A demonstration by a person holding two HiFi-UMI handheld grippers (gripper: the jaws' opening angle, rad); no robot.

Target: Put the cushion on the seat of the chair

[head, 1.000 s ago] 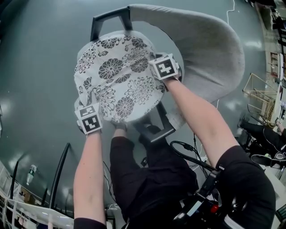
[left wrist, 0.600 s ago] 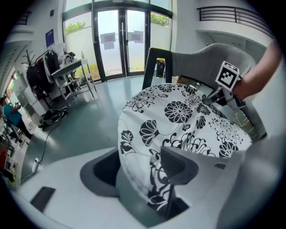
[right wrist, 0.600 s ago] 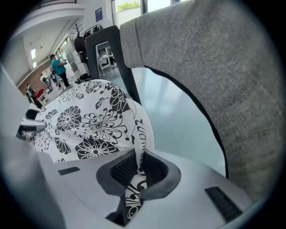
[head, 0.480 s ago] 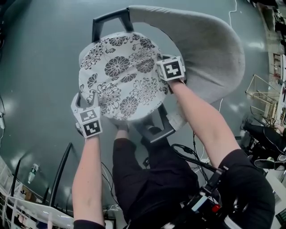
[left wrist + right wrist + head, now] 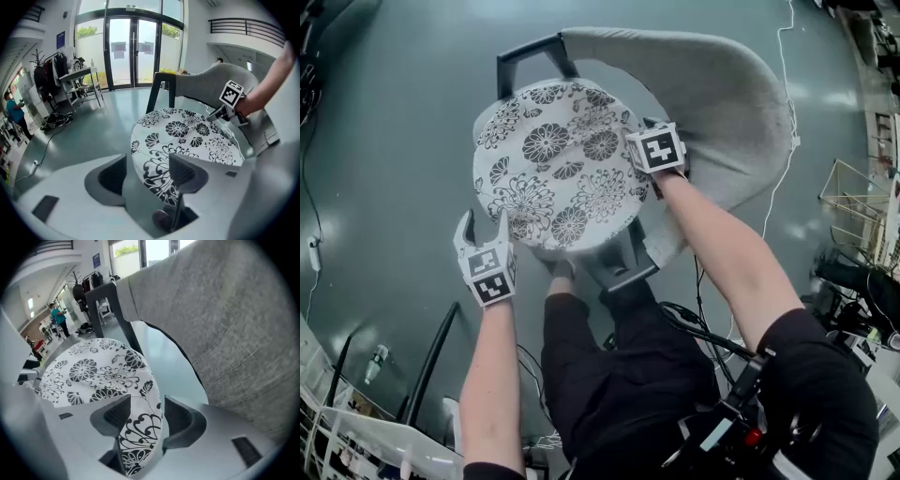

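Left gripper [image 5: 484, 223] was released and clear of the floral cushion [image 5: 553, 159], which lay on the seat of the grey chair [image 5: 722, 94]. Right gripper [image 5: 146, 404] had just spread, the rim loose between its jaws. Risk: pulling back could snag the rim and drag the cushion askew. Earlier both clamped it; the left had since backed off.

Big open lab/office hall, looks like. Tall glass entrance doors [image 5: 131, 51] straight ahead, mezzanine railing [image 5: 246, 30] upstairs, glossy grey-green floor [image 5: 384, 141] thru-out. Work table [image 5: 84, 76] w/ gear by the windows, coat rack [image 5: 47, 68] beside it, cables [image 5: 58, 119] piled on the floor, wire rack [image 5: 853, 202] at the edge, person [image 5: 11, 110] in bkgd.
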